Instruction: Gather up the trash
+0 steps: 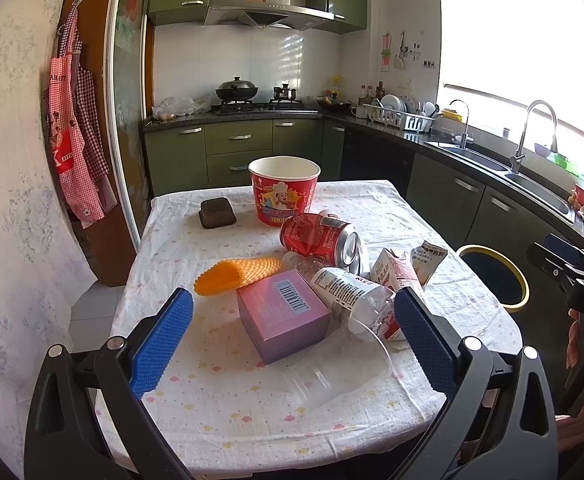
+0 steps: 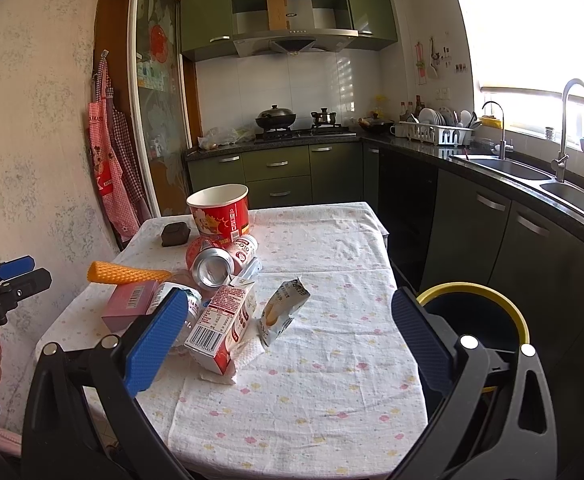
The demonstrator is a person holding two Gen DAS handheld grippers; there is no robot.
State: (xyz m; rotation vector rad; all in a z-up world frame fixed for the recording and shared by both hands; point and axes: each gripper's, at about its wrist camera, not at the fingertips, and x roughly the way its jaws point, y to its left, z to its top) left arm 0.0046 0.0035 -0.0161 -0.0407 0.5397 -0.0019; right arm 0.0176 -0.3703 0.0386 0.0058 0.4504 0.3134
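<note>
A pile of trash lies on the table (image 1: 211, 392): a pink box (image 1: 283, 314), a crushed red can (image 1: 320, 238), a plastic bottle (image 1: 356, 294), a clear cup (image 1: 332, 364), an orange foam net (image 1: 235, 274), a milk carton (image 2: 221, 326), a torn wrapper (image 2: 281, 310), a red paper bucket (image 1: 283, 190) and a brown tray (image 1: 216, 212). My left gripper (image 1: 292, 344) is open above the near table edge, with the pink box between its blue pads. My right gripper (image 2: 287, 338) is open and empty, near the carton and wrapper.
A black bin with a yellow rim (image 2: 476, 316) stands on the floor right of the table; it also shows in the left wrist view (image 1: 496, 276). Dark kitchen cabinets and a sink (image 2: 508, 168) run along the right. A wall with hanging aprons (image 1: 71, 136) is at the left.
</note>
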